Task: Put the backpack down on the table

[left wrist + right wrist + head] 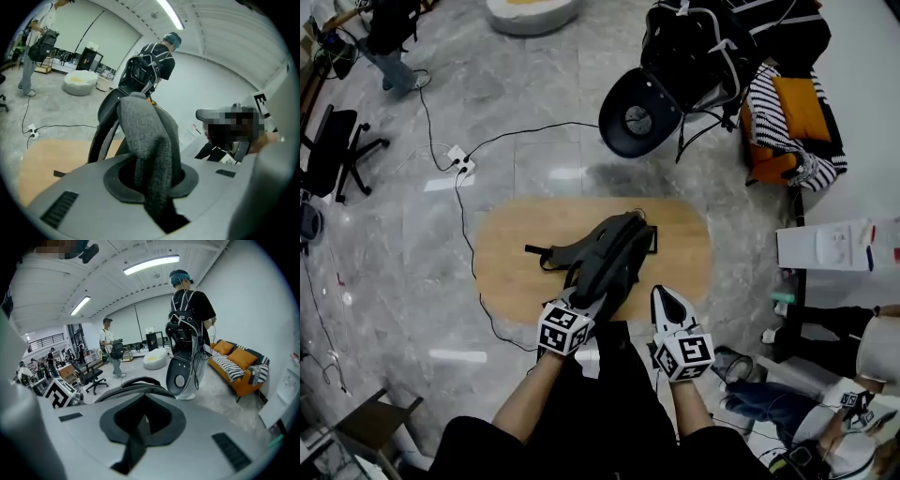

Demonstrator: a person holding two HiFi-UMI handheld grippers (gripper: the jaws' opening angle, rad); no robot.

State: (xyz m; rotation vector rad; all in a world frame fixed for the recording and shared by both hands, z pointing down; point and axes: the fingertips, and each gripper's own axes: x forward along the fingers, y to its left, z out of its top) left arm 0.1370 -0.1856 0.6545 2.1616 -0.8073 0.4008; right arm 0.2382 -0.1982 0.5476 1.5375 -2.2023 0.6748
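Head view: backpack [605, 258] lay on desk [684, 244]; left hand-held gripper [584, 302] clamped on its 6 o'clock end, likely steadying set-down; right hand-held gripper [667, 298] alongside, jaws together.

Black short sleeves [473, 445], black trousers [619, 394]. Left gripper [586, 302]: pale grey shell, marker cube [564, 328] at rear, black-and-white squares on each face. Right gripper [666, 298]: white pointed shell, same kind of cube [684, 354]. Close up: smooth light-grey housing, dark grey oval collar [112, 180] round central hollow, small dark ribbed slots [58, 208] either side.
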